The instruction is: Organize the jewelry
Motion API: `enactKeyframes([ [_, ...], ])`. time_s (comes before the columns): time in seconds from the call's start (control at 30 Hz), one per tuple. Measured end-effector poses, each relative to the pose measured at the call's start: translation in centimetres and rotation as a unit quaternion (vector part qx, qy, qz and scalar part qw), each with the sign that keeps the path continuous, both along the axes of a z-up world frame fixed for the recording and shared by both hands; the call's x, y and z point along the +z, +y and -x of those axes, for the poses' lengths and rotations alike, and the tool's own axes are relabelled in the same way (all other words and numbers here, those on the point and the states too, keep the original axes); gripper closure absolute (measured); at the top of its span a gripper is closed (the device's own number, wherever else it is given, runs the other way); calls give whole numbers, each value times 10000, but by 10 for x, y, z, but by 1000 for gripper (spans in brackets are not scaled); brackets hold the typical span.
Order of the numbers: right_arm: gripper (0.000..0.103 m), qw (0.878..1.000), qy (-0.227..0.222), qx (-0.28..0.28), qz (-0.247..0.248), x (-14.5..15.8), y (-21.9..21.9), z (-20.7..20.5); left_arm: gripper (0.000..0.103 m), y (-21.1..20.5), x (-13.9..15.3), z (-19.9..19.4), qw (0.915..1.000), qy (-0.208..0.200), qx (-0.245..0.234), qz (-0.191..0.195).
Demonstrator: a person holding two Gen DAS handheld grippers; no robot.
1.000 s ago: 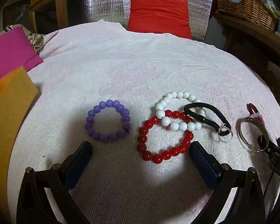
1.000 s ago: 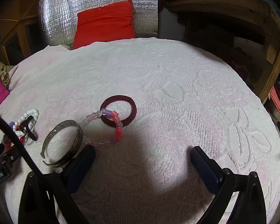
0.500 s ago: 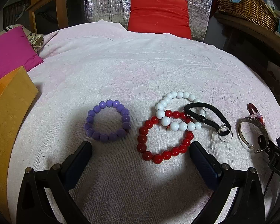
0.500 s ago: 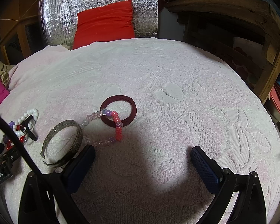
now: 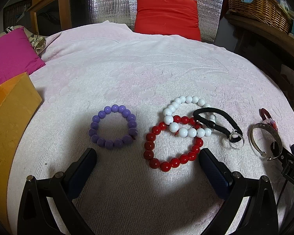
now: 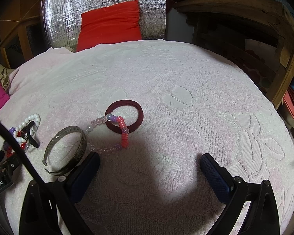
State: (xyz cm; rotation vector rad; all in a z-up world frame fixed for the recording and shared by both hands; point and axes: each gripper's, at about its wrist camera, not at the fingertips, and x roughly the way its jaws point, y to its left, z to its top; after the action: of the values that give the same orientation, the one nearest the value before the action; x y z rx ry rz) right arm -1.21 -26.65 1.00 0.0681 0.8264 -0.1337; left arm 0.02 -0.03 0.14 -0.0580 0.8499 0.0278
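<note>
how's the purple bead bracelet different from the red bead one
The purple bracelet lies alone on the towel, touching no other jewelry; the red bracelet is tangled with the white bracelet, which crosses over its far side. The purple ring looks smaller, the red wider. Purple beads are matte and opaque; red ones glossy, slightly translucent. Both are round-bead loops lying flat.

Purple bead bracelet (image 5: 113, 126) lies flat, alone. Beside it, the white bead bracelet (image 5: 188, 115) overlaps the red bead bracelet (image 5: 171, 143); a black hair tie (image 5: 215, 124) crosses the white. Further right, the silver cuff (image 6: 66, 149) touches a pink-and-clear beaded strand (image 6: 115, 131) draped over a maroon band (image 6: 124, 118).
</note>
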Motion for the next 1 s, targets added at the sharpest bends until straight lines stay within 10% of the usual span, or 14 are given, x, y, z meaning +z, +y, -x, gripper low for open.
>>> enactKeyframes([
  [0.83, 0, 9999, 124, -24, -50, 3, 4, 5, 0, 0, 0, 1, 10000, -8, 16, -19],
  [1.0, 0, 9976, 608, -28, -321, 7, 4, 21, 0, 1, 8, -1, 9968, 783, 67, 132],
])
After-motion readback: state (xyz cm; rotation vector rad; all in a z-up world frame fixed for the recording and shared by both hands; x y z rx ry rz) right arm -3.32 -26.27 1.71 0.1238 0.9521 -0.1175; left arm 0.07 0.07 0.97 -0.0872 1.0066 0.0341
